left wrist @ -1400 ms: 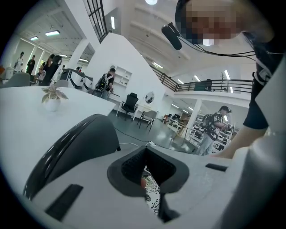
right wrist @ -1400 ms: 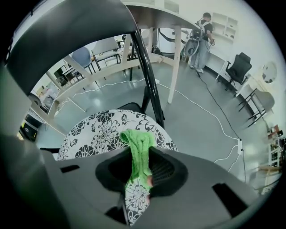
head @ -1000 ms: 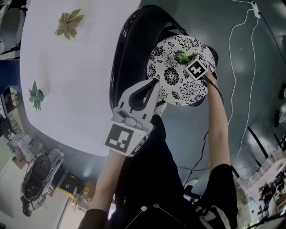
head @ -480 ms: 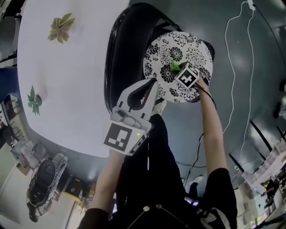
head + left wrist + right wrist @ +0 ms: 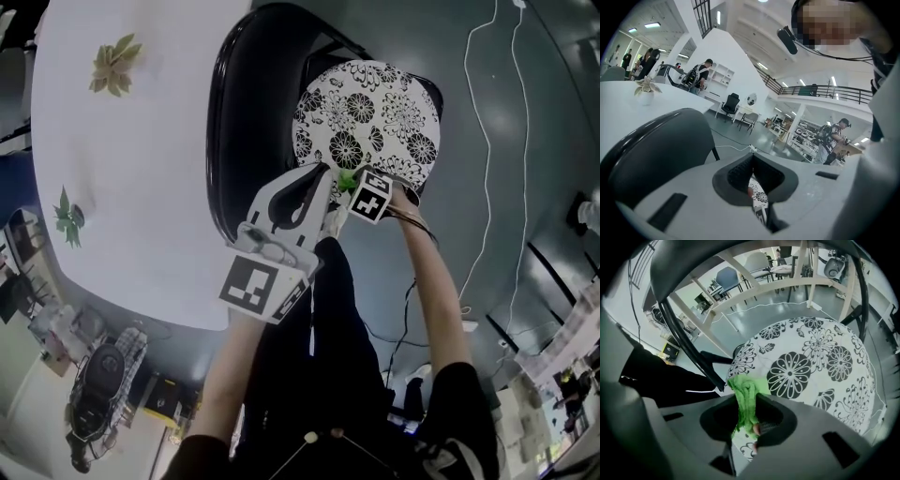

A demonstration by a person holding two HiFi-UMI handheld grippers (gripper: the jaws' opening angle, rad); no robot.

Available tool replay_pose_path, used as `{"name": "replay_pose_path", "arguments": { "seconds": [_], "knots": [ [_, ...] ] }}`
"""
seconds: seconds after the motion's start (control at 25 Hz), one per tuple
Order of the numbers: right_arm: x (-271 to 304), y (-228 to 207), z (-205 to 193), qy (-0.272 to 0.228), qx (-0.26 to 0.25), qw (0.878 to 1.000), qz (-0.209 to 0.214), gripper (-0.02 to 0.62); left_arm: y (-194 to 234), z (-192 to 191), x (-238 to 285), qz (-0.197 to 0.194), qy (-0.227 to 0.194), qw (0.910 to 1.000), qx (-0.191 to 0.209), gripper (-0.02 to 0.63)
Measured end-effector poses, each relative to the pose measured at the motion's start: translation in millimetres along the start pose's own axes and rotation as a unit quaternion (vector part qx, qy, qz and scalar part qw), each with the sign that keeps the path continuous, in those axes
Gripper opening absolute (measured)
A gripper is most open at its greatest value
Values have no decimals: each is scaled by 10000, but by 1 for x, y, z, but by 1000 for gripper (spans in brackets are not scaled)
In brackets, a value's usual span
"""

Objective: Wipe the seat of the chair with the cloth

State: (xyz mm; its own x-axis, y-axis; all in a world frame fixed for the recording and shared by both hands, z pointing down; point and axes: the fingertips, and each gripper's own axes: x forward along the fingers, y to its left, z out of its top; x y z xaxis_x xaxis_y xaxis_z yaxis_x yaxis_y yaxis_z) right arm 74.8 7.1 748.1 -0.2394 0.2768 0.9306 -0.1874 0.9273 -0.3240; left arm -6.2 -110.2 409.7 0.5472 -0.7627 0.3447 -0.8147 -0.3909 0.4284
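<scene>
- A white table (image 5: 141,169) fills nine to eleven o'clock below my head camera.
- On it sit a tan-green leafy ornament (image 5: 112,66) at eleven o'clock and a darker green one (image 5: 66,214) at nine, well apart.
- A white cable (image 5: 487,141) trails over the grey floor (image 5: 548,169) at two o'clock.
- A dark bag (image 5: 98,375) lies at eight o'clock.
- My left gripper view shows distant people (image 5: 702,75) at ten o'clock.
</scene>
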Motion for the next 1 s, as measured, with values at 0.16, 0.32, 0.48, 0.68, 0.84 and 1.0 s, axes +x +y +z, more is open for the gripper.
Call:
{"name": "replay_pose_path", "arguments": {
  "seconds": [0.16, 0.32, 0.48, 0.68, 0.84, 1.0],
  "knots": [
    [5, 23, -3, 70, -78, 9997, 220, 89, -4, -1, 0, -44, -8, 10000, -2, 5],
    [7, 39, -3, 122, -238, 9988, 415, 89, -3, -1, 1, -37, -14, 10000, 26, 5],
    [-11, 16, 1, -109, -60, 9998, 127, 89, 0, 1, 0, -4, -40, 10000, 31, 5],
    [-53, -61, -5, -307, 484, 9956, -743, 89, 0, 3, 0, 8, -52, 10000, -33, 5],
    [-81, -117, -18, -401, 915, 9873, -1234, 89, -7, 2, 3, -32, 7, 10000, 44, 5],
    [-107, -153, -34, -409, 1283, 9770, -1653, 89, -9, 1, 4, -49, 63, 9999, 132, 5]
  ]
}}
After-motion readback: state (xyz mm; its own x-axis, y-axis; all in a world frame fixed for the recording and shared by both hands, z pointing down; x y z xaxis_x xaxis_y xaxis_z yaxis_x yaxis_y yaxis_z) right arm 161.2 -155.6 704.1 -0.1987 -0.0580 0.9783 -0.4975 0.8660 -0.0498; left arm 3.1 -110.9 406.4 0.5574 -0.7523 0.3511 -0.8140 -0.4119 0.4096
